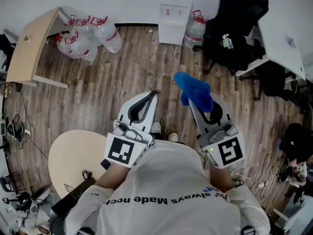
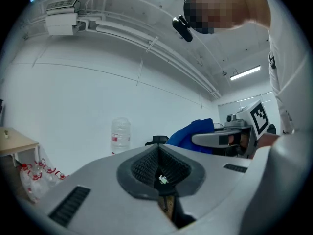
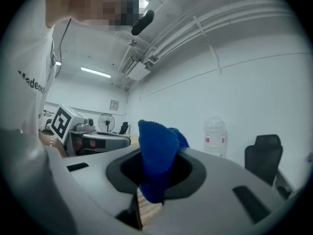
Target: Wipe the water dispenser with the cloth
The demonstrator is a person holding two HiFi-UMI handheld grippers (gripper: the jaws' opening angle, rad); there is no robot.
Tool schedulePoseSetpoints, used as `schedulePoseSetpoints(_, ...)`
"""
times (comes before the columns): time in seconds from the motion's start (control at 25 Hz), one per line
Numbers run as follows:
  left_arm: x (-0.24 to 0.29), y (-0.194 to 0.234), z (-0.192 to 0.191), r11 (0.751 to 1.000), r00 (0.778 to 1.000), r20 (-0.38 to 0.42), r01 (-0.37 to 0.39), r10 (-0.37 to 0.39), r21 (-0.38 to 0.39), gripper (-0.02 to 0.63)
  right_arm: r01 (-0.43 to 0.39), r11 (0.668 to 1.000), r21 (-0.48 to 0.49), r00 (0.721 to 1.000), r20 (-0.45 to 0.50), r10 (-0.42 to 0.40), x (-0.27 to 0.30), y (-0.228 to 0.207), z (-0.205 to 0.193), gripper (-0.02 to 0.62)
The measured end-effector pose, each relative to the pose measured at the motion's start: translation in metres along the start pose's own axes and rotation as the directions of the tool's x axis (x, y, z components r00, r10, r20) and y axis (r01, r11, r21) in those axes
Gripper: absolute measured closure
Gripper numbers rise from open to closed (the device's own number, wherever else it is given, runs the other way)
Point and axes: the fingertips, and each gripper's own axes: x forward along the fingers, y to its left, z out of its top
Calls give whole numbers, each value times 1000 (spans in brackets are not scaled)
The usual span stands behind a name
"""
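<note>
The white water dispenser (image 1: 173, 11) stands against the far wall, well ahead of both grippers. Its bottle (image 2: 120, 136) (image 3: 215, 136) shows upright in both gripper views. A blue cloth (image 1: 194, 91) (image 3: 156, 155) is pinched in my right gripper (image 1: 195, 103) (image 3: 154, 180) and sticks up past the jaw tips. My left gripper (image 1: 154, 93) (image 2: 160, 173) is held beside it, shut with nothing between its jaws. In the left gripper view the cloth (image 2: 193, 133) shows off to the right.
Several empty water jugs (image 1: 85, 35) lie left of the dispenser, and one more jug (image 1: 195, 28) stands at its right. A black office chair (image 1: 234, 23) and a white desk (image 1: 281, 43) are at right. A wooden tabletop (image 1: 29, 48) is at left, a round table (image 1: 73, 155) near left.
</note>
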Motion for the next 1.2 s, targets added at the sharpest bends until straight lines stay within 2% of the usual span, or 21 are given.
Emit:
schedulePoseSetpoints(0.32,-13,82,4,1000,1000,-11,-28,28,-10,587,-22,999,33,1000,-6,22,79,25,4,512)
schedulePoseSetpoints(0.64,-6,131,1,998,998,-14,-57,57,-29,586,-50,998,28,998,-27,51,130,24,2,512)
schedulePoseSetpoints(0.92,30,151,-3,998,997,-28,-66,65,-16,586,-59,997,41,998,-3,60,157,-7,0,512)
schedulePoseSetpoints(1.2,97,154,-4,999,998,-37,-53,53,12,586,-48,998,47,999,10,48,171,-72,-3,512)
